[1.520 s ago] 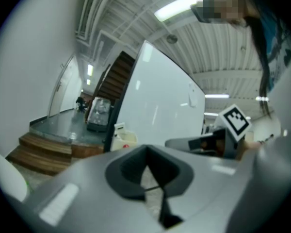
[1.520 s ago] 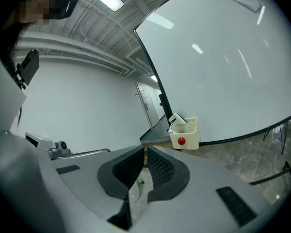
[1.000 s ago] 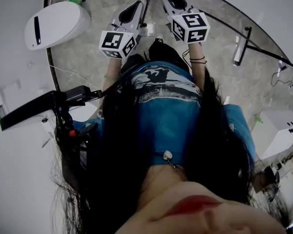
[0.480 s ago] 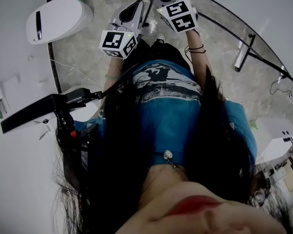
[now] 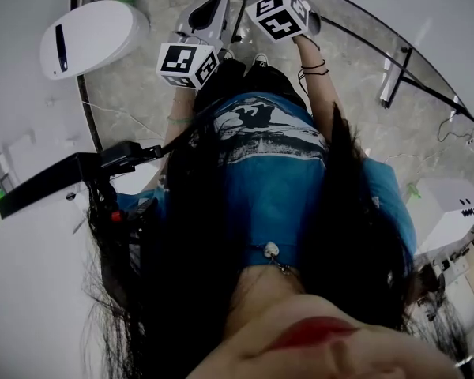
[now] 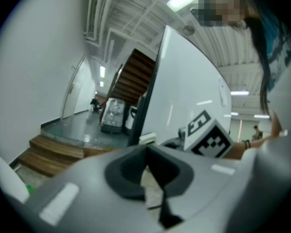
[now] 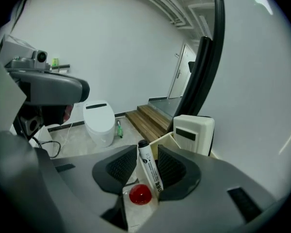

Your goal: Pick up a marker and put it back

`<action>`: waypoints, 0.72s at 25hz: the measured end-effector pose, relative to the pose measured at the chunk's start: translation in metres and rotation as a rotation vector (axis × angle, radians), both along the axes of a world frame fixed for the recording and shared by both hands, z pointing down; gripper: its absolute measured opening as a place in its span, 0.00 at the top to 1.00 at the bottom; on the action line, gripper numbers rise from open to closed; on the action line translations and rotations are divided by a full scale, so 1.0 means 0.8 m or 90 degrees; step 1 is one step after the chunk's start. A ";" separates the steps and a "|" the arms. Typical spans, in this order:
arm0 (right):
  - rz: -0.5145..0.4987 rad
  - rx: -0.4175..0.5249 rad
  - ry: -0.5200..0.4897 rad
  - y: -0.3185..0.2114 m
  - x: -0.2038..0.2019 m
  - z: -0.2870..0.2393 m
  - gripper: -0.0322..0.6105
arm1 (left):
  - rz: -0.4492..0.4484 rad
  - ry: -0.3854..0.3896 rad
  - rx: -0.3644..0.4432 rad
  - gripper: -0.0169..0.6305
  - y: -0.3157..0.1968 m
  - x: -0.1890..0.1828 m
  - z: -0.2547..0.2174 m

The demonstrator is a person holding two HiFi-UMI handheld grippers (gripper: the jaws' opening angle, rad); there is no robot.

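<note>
Right gripper [image 7: 146, 154], narrowed around a tilted white marker [image 7: 149, 168] though I can't tell if it's clamped, seemingly needs a firm squeeze next; left gripper [image 6: 148, 171] is closed, empty.

Your head camera sat above you and looked steeply down your own front, so your blue shirt [image 5: 272, 156] filled the middle close up and the stone floor [image 5: 142, 85] lay far beyond it. The camera on your left gripper [image 6: 148, 171] looked along its jaws and out across the room, taking in the ceiling [image 6: 150, 8] and the wooden steps [image 6: 53, 152]. The one on your right gripper [image 7: 145, 171] looked along its jaws toward a white wall [image 7: 111, 47]. Both gripper views caught those steps. The toilet [image 7: 99, 123] showed in the right gripper and head views, and the right gripper's marker cube [image 5: 278, 13] in the head and left gripper views.
</note>
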State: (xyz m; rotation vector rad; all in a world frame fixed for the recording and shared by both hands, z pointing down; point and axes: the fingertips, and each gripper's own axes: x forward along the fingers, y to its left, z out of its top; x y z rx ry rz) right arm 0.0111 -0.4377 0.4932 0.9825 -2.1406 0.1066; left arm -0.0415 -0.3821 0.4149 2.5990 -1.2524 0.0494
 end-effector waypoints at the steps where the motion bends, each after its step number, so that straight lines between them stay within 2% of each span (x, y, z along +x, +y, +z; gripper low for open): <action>1: 0.000 0.003 0.014 0.001 0.004 0.001 0.77 | 0.001 0.000 0.000 0.97 -0.001 0.000 -0.001; 5: 0.002 0.014 0.042 0.006 0.018 0.006 0.77 | 0.013 0.000 -0.001 0.97 0.000 0.008 -0.001; 12: 0.033 -0.009 -0.023 0.013 0.035 0.000 0.78 | 0.026 0.005 -0.001 0.97 0.002 0.014 0.001; 15: 0.043 0.007 -0.026 0.015 0.037 -0.005 0.78 | 0.031 0.006 -0.001 0.97 0.001 0.016 0.001; 18: 0.071 0.037 -0.057 0.013 0.042 -0.017 0.79 | 0.037 0.005 0.001 0.97 0.002 0.020 -0.001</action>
